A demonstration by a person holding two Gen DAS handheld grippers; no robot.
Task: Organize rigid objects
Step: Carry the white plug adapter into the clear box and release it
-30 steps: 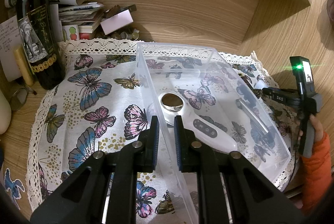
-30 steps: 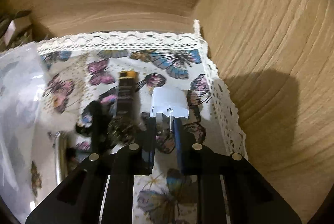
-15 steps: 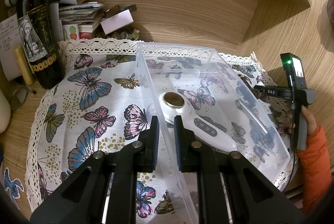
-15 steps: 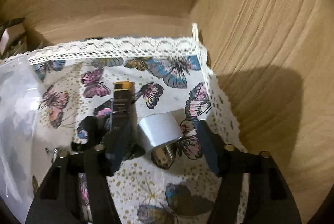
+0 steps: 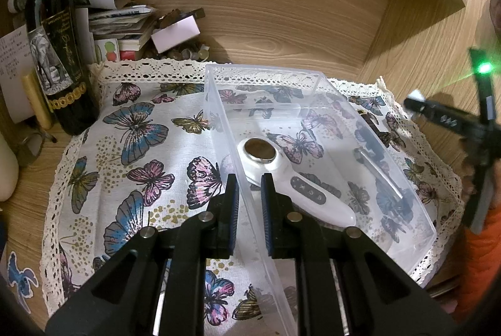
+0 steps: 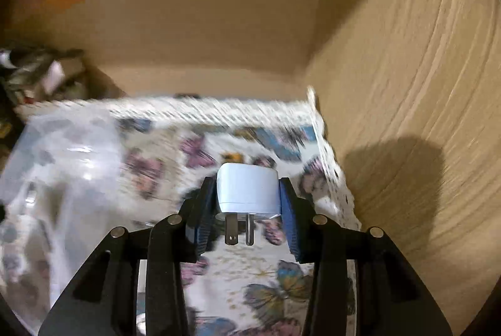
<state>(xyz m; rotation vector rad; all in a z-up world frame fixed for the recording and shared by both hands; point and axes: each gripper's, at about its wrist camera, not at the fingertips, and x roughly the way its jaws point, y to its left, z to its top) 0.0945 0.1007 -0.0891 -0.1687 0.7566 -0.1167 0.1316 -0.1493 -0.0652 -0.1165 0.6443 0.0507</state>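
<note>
Tongs on the left, the left gripper point(image 5: 249, 184), are clenching the near wall of the clear plastic bin point(image 5: 316, 79), which is sitting on the butterfly-print cloth point(image 5: 134, 148). Inside the bin, a white handheld massager point(image 5: 294, 185) is lying on the floor beside a metal rod point(image 5: 377, 173). Off to the bin's right, the right gripper point(image 6: 249, 193) is grasping a white plug adapter point(image 6: 247, 188) by its sides, prongs pointing toward the camera, held above the cloth.

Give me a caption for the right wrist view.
Right gripper shut on a white plug adapter, held above the butterfly cloth.
</note>
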